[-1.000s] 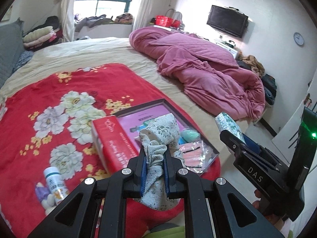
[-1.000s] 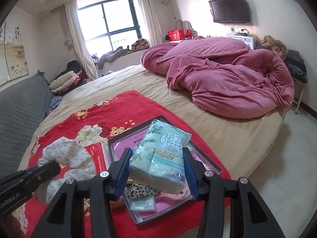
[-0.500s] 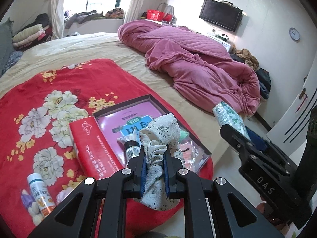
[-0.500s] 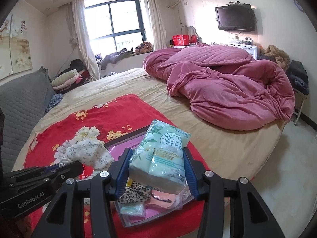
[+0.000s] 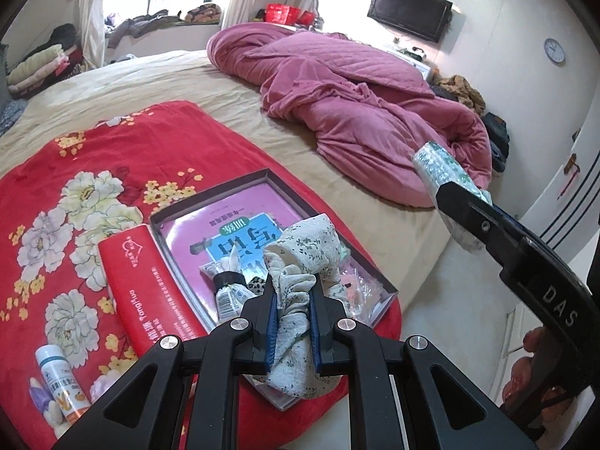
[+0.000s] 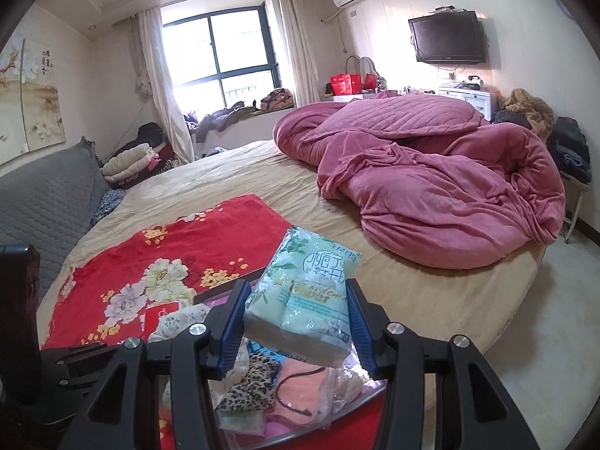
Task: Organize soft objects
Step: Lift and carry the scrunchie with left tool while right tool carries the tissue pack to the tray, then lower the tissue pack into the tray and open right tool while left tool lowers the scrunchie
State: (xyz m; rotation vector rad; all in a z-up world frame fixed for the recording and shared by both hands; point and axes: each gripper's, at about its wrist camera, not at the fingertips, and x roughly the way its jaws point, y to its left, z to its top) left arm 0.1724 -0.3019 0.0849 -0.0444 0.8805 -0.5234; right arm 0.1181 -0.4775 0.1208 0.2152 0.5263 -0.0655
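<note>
The left tongs [image 5: 293,311] are clamped on one floral cloth [image 5: 300,262], a crumpled pale rag with small dark sprigs, bunched above the blue pads and hanging in a fold below them. The right tongs [image 6: 298,315] pinch one tissue pack [image 6: 307,300], pale green soft plastic printed with white flowers and Chinese characters, its corner poking up at 12 o'clock from the pads. In the left view the same pack [image 5: 442,172] shows at 2 o'clock, held off the bed's edge over the floor.

Just beyond the left tongs lies one shallow dark-rimmed box lid [image 5: 210,195] with a pink printed liner. Inside it are one small tube with a black cap [image 5: 227,292], a leopard-print piece [image 6: 249,386], a peach-pink cloth in clear wrap [image 6: 300,393] and a blue printed packet [image 5: 240,240], partly hidden by the cloth. Touching the lid's side at 9 o'clock is one long red box [image 5: 142,288] with white lettering. At 8 o'clock, near the frame's edge, stands one white bottle with an orange label [image 5: 62,386], and beside it a small purple item, too blurred to name.

All of this rests on one red blanket with white and yellow flowers [image 5: 93,157], spread on the beige bed [image 6: 240,176]. At 1 o'clock one rumpled magenta duvet [image 6: 431,172] is heaped on the bed. One television [image 6: 448,37] hangs on the far wall.
</note>
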